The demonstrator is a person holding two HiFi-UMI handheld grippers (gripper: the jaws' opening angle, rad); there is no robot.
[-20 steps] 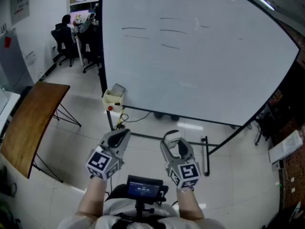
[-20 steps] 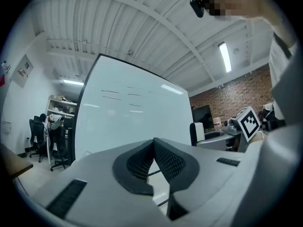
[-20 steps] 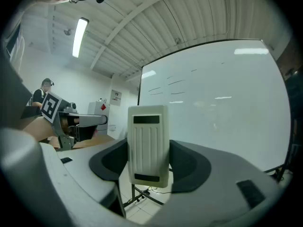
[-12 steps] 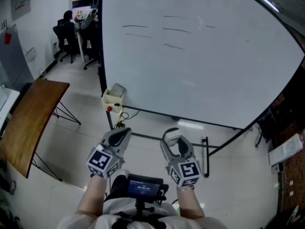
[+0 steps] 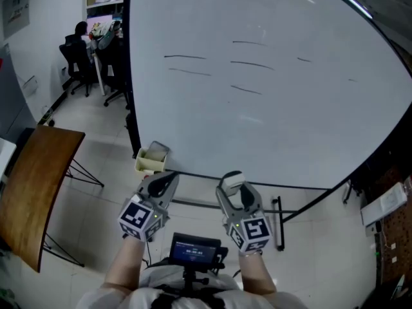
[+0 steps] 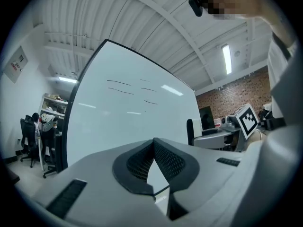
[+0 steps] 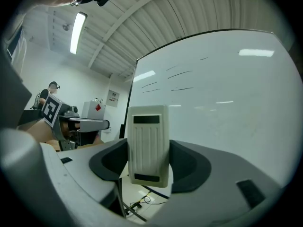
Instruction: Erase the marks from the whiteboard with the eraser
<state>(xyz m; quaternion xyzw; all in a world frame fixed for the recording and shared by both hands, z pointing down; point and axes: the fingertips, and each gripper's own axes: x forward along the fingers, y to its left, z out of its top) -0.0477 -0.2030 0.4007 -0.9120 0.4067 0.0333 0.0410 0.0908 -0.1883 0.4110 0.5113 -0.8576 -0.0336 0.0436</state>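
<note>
In the office, the whiteboard [image 5: 277,114] is bearing thin marks [image 5: 252,64]. Only the right gripper view is showing the ribbed cream eraser [image 7: 148,145] clearly, right tongs [image 5: 233,187] grasping it; left tongs [image 6: 154,145] clenched, empty.

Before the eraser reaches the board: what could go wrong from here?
1. The eraser sticks well out of the right gripper's fingers; pressing on the whiteboard might tilt or slip it.
2. The marks sit high and spread out; the small ones at right could get missed.
3. The stand's foot juts onto the floor: a possible trip when stepping in.
</note>
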